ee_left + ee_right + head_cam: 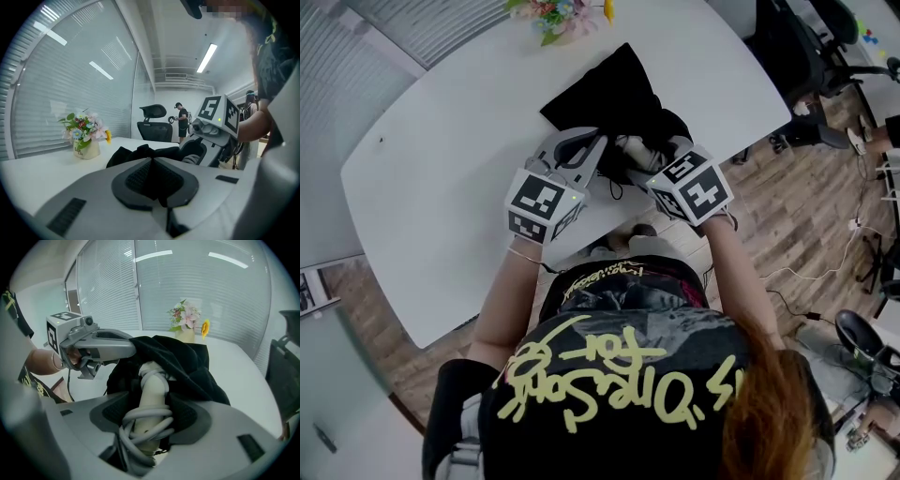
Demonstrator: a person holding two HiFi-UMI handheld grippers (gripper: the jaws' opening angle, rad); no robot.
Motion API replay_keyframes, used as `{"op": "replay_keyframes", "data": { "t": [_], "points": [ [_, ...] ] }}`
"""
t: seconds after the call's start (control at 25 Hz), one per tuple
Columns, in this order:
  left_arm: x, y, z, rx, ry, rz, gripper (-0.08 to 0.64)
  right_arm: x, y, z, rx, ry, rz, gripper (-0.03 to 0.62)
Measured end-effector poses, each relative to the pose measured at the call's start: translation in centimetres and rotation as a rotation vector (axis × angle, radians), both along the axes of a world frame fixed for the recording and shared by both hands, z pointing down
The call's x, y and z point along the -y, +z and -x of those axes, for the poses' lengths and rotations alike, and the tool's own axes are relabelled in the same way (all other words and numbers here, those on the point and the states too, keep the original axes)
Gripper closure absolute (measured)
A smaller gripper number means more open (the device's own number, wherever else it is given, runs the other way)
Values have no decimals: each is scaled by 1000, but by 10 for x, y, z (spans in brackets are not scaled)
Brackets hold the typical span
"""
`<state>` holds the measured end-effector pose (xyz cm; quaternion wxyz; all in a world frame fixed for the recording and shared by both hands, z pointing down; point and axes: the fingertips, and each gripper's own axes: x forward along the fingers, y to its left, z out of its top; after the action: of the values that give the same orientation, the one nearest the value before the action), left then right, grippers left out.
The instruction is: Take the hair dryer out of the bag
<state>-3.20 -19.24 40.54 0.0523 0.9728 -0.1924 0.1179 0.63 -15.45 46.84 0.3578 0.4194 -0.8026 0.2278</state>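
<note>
A black cloth bag (pixel 614 89) lies on the white table (pixel 441 169). The hair dryer (pixel 152 394) is cream-white with its grey cord wound round the handle. The handle sticks out of the bag's mouth while the head stays hidden inside. My right gripper (pixel 152 420) is shut on that handle and cord; in the head view it (pixel 636 157) sits at the bag's near edge. My left gripper (pixel 152 180) is shut on a fold of the bag's black fabric. It (pixel 132 347) pinches the rim of the bag's mouth, just left of the dryer.
A vase of flowers (pixel 558 14) stands at the table's far edge behind the bag. Black office chairs (pixel 806 47) are off the table's right side. A person (pixel 182 123) stands far back in the room. The table's near edge runs just below the grippers.
</note>
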Motion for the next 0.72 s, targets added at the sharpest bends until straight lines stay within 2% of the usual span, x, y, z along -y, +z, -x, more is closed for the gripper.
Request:
{"op": "replay_keyframes", "data": {
  "t": [0.36,0.72],
  "points": [
    [13,-14,7,-15,-65,-26,554,-11,-7,-3,8,-15,-16,322],
    [20,7,15,78,-92,-47,555,-24,9,-6,-6,-26,6,322]
  ]
}}
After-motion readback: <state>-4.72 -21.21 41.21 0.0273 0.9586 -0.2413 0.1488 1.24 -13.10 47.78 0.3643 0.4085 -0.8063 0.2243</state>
